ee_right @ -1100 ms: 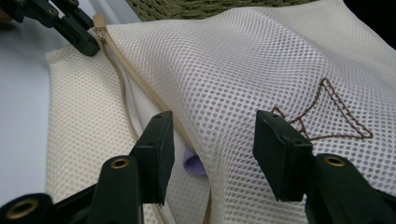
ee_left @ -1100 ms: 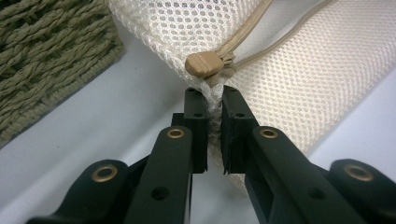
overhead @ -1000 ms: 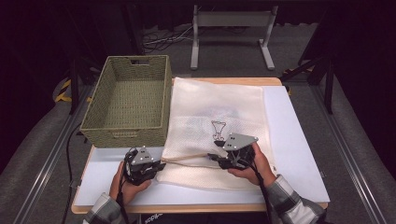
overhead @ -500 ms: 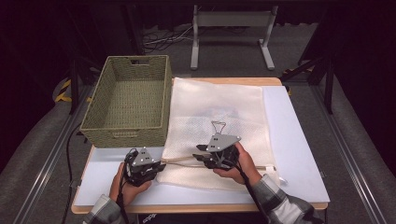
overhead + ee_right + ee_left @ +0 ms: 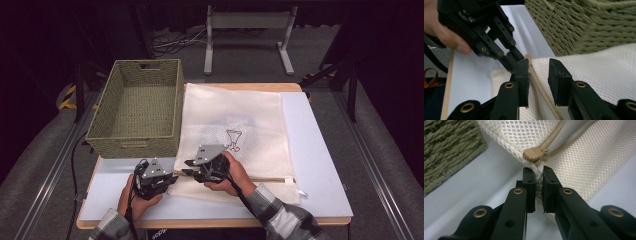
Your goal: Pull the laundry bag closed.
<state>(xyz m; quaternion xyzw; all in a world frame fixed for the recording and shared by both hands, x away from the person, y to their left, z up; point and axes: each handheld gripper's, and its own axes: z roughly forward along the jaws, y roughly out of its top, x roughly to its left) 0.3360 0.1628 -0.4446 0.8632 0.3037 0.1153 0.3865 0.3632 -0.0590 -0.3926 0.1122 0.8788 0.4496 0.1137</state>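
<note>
- White table (image 5: pixel 320 150): fills the middle of the high view, wooden edge at front and back.
- Cream mesh bag (image 5: pixel 240 125): lying flat on the table, right of the basket, its near left corner at the two grippers; a small line drawing printed near its middle.
- Green woven basket (image 5: pixel 135 112): standing on the table's far left part, just beside the bag's left edge; also seen in the left gripper view (image 5: pixel 446 150) and the right gripper view (image 5: pixel 584 22).
- Right gripper (image 5: pixel 192 167): held over the bag's near left part, close to the left gripper. Jaws partly open and just closing, with the tan cord (image 5: pixel 541 87) between them in its own view (image 5: pixel 539 80), pads not pressing on it.
- Left gripper (image 5: pixel 167 177): at the bag's near left corner, held from below by the left hand (image 5: pixel 135 200). Jaws nearly closed in its own view (image 5: pixel 539 187), pinching the mesh corner (image 5: pixel 538 173) just below the toggle.
- Tan cord toggle (image 5: pixel 532 154): sitting at the bag's corner, touching the mesh, two cord strands running away from it across the bag.
</note>
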